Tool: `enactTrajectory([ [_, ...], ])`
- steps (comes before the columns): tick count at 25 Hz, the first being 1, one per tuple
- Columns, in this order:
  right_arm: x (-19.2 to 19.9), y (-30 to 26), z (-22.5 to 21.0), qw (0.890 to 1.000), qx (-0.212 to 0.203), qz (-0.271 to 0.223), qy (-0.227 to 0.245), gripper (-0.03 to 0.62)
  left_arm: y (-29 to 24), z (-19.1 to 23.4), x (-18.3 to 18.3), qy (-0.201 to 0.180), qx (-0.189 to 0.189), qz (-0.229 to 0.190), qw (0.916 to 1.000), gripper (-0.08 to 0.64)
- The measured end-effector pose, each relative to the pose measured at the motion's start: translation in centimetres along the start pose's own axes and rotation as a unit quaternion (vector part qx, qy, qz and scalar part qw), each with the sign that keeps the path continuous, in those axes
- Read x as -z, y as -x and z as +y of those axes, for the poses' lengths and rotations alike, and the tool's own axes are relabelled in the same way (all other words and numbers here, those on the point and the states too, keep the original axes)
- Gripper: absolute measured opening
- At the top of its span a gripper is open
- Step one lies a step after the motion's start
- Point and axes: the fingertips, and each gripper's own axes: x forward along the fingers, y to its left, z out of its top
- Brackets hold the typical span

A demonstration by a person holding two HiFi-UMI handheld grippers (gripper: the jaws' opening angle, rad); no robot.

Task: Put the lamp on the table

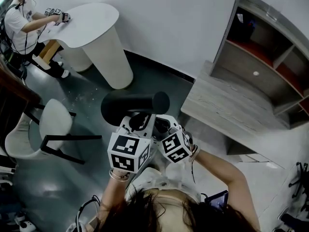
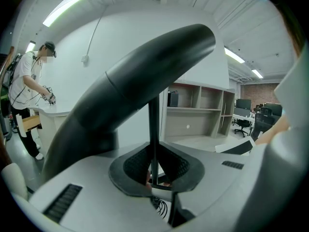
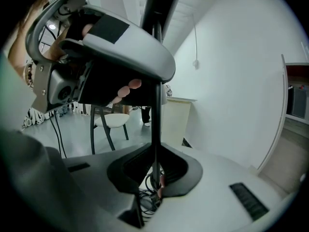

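Carrying stage: lamp (image 1: 135, 105) is held in the air, left of the grey counter (image 1: 227, 108) and not yet over it. Left tongs (image 2: 153, 170) and right tongs (image 3: 155, 174) are both nearly closed, clamped on its thin stem (image 2: 153, 124). Remaining: reach the counter, set it down upright, release.

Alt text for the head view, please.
From above: a person holds a black lamp with the left gripper and right gripper side by side, over a dark floor. A grey desk with shelves is at right. At upper left, a second person is at a white table, with a white chair below.
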Motion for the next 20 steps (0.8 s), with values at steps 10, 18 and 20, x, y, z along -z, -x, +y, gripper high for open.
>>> enactTrajectory([
  [10, 0.6, 2.4, -1.9, 1.0, -0.008, -0.005, 0.004, 0.058, -1.3, -2.6, -1.1, 0.001, -0.009, -0.002, 1.0, 0.055],
  [18, 0.7, 4.4, -3.3, 1.0, -0.023, -0.012, 0.013, 0.058, -1.9, -4.8, -2.3, 0.002, -0.024, -0.01, 0.9997, 0.055],
  [20, 0.8, 4.8, -3.6, 0.999, -0.027, -0.014, 0.014, 0.058, -2.1, -5.2, -2.4, 0.002, -0.029, -0.008, 0.9996, 0.055],
])
